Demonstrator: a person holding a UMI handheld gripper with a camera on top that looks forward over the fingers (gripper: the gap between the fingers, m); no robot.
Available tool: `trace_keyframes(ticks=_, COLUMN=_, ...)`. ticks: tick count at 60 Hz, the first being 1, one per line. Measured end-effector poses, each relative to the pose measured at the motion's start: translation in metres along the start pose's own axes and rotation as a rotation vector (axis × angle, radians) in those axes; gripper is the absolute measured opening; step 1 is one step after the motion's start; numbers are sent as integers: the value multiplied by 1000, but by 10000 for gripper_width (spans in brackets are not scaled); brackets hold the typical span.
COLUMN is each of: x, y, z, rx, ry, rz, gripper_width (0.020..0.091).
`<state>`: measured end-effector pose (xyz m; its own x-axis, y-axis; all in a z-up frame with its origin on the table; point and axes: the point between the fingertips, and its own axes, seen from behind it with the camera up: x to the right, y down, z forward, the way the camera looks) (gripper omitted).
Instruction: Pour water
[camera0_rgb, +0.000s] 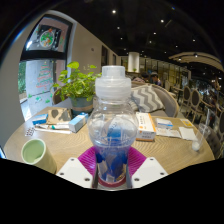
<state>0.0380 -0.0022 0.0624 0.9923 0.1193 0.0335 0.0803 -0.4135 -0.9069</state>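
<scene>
A clear plastic bottle (112, 125) with a white cap and a blue label stands upright between my fingers, lifted a little above the round wooden table (70, 145). My gripper (112, 165) is shut on the bottle's lower part, with the magenta pads (88, 160) pressing on both sides. A pale green cup (34, 151) sits on the table to the left of the fingers, apart from the bottle. Inside the bottle I cannot make out a water level.
A potted green plant (76, 84) stands behind the bottle to the left. Books and a box (58, 121) lie at the left back, flat cartons (168, 127) at the right. A patterned cushion (150, 98) rests on a chair beyond the table.
</scene>
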Motion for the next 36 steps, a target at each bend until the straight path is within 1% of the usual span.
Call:
trace_keyframes(ticks=4, x=2, y=2, z=1, rx=4, ry=3, rz=20, gripper_width=405)
trace_keyframes(ticks=9, x=3, y=2, z=-1, rx=4, ry=2, rz=37, gripper_width=462)
trace_keyframes(ticks=11, x=3, y=4, z=-1, rx=-7, ry=4, rz=41, gripper_width=488)
trace_keyframes(ticks=13, x=5, y=8, z=-2, rx=-35, ry=7, rz=48, gripper_width=521)
trace_keyframes(ticks=15, x=4, y=13, z=-3, rx=-64, ry=9, rz=58, gripper_width=600)
trace_keyframes(ticks=19, x=3, y=19, z=-13, rx=-115, ry=8, rz=69, gripper_width=850)
trace_keyframes(ticks=20, x=6, y=21, z=-16, rx=-126, ry=15, rz=71, gripper_width=870)
trace_keyframes(ticks=22, x=7, y=24, z=-24, rx=-150, ry=31, rz=70, gripper_width=840)
trace_keyframes(ticks=23, x=9, y=24, z=-29, rx=-160, ry=39, rz=69, gripper_width=837)
trace_keyframes(ticks=26, x=10, y=21, z=-45, rx=-178, ry=57, rz=62, gripper_width=863)
trace_keyframes(ticks=36, x=-5, y=11, z=-120, rx=-232, ry=92, rz=48, gripper_width=855)
